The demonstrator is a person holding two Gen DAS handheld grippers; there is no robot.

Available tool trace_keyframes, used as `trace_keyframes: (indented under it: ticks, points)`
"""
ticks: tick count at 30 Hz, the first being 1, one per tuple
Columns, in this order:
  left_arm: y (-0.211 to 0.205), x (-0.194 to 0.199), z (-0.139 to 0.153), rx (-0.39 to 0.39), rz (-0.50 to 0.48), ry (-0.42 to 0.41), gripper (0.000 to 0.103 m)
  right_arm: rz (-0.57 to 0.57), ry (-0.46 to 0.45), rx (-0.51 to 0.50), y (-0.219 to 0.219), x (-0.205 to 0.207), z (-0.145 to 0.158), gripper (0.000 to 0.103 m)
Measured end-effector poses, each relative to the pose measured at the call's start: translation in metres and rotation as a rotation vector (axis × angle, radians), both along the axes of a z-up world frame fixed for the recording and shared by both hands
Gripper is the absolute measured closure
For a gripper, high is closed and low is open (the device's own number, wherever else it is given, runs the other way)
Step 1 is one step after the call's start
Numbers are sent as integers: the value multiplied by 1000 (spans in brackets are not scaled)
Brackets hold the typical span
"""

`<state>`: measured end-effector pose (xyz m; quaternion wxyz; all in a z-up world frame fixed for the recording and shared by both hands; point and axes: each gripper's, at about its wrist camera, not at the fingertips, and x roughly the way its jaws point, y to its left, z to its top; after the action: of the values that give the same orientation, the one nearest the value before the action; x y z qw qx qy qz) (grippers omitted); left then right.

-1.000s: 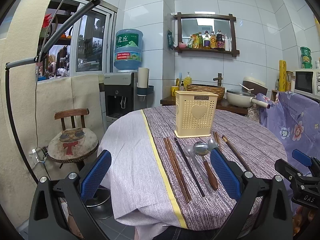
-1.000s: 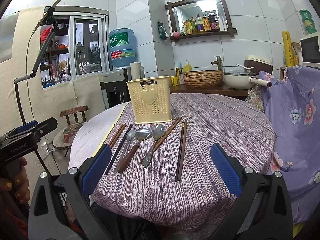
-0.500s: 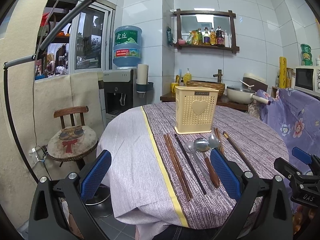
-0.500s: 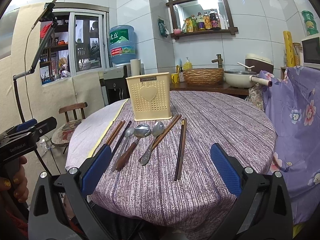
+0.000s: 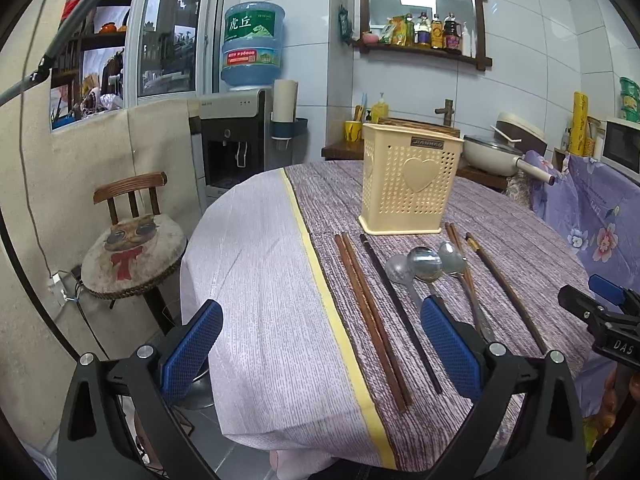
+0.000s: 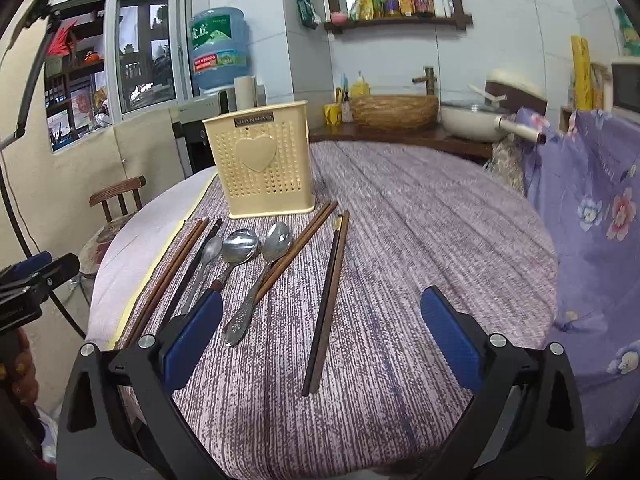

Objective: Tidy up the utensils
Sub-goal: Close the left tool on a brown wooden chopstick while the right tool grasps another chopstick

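Observation:
A cream perforated utensil holder (image 5: 410,182) (image 6: 264,162) with a heart on its front stands upright on the round table. In front of it lie brown chopsticks (image 5: 370,316) (image 6: 170,268), a single dark chopstick (image 5: 398,312), three spoons (image 5: 426,266) (image 6: 240,246), a crossed brown pair (image 6: 298,248) and a dark pair (image 6: 328,304). My left gripper (image 5: 320,352) is open above the table's near edge, nothing between its fingers. My right gripper (image 6: 320,344) is open too, low over the dark pair.
The table wears a purple striped cloth (image 6: 420,220) with a white part (image 5: 256,280) at its left. A wooden chair (image 5: 132,248) stands left of it. Behind are a water dispenser (image 5: 236,140), a counter with a basket (image 6: 394,110) and a pan (image 6: 472,120). Floral fabric (image 6: 592,208) hangs right.
Both grippers have moved forward and lower toward the table; the utensils look larger and closer. Nothing on the table has shifted, and both grippers stay open.

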<state>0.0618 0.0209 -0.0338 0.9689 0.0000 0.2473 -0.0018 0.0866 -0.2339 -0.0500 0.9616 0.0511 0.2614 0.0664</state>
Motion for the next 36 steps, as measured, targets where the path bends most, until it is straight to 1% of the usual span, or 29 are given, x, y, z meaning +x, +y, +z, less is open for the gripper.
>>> trace_keyframes:
  ticks: [2,5,9,11,13,16,18,20,22,24,27,29,33,36]
  points:
    - [-1,8,1,16,-2,12,5,4,41,18,-2,10,-3,5]
    - [2,25,1,4,-17,57,5,-15,91,21,-6,24,-7,5]
    - [7,44,-2,-16,-3,105,5,-38,135,18,-11,39,-10,5]
    - [8,51,-2,-9,4,107,5,-48,154,9,-14,49,-11,5]
    - [7,61,-2,-4,-3,126,6,-58,174,-6,-15,59,-12,5]
    - [4,77,-4,-1,-20,178,6,-67,204,-17,-17,75,-14,5]
    - [1,87,-6,-3,-31,209,9,-75,223,-25,-18,86,-15,5]
    - [-3,94,-9,8,-47,230,15,-83,245,-40,-18,97,-18,10]
    - [-8,100,-13,49,-47,244,19,-93,265,-46,-19,105,-21,15]
    - [-10,106,-15,64,-47,263,23,-105,283,-41,-20,112,-23,21]
    - [-7,113,-18,49,-48,285,24,-116,310,-32,-22,122,-27,23]
    - [-5,118,-19,50,-43,295,26,-113,327,-48,-20,129,-29,25]
    - [-6,125,-23,64,-38,317,29,-115,351,-77,-15,137,-32,30]
    - [-6,128,-27,71,-36,334,32,-129,351,-82,-17,138,-32,31]
